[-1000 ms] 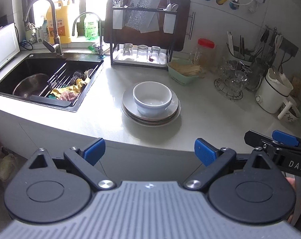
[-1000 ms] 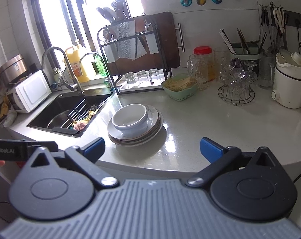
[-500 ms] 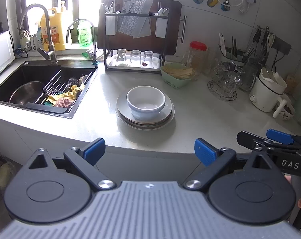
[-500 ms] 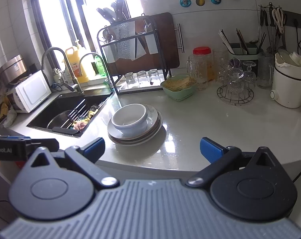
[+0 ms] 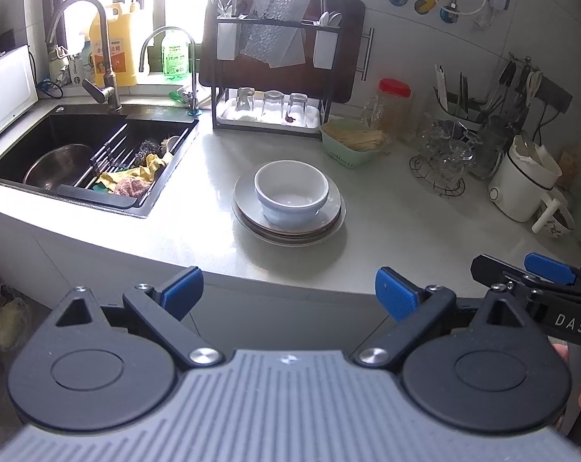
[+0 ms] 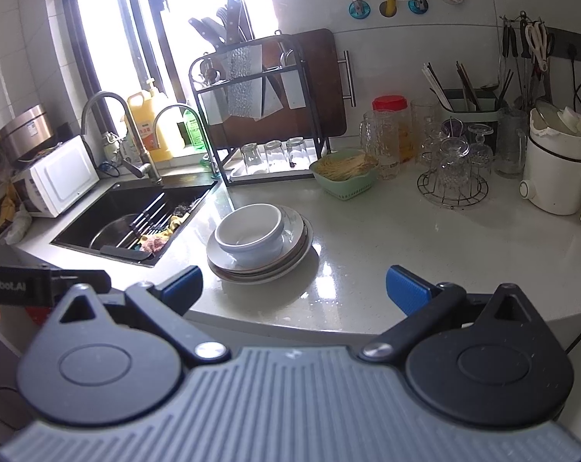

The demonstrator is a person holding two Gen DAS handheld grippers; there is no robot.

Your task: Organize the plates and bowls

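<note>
A home kitchen is shown. A black sink [image 5: 86, 154] with a curved faucet [image 5: 94, 46] is set into a pale tabletop [image 5: 386, 231] below a window [image 6: 167, 38]. A dish rack [image 5: 275, 77] with 3 upturned glasses [image 5: 271, 102], a microwave [image 6: 59, 177] and hung utensils [image 6: 525, 50] are seen.

Daylight floods in through the window [image 6: 144, 38] ahead of me, blown out white. Glare streaks the countertop [image 6: 329, 285] on my right view; a soft shadow falls toward me from the plates [image 5: 290, 227]. Fisheye bends edges; corners darken.
</note>
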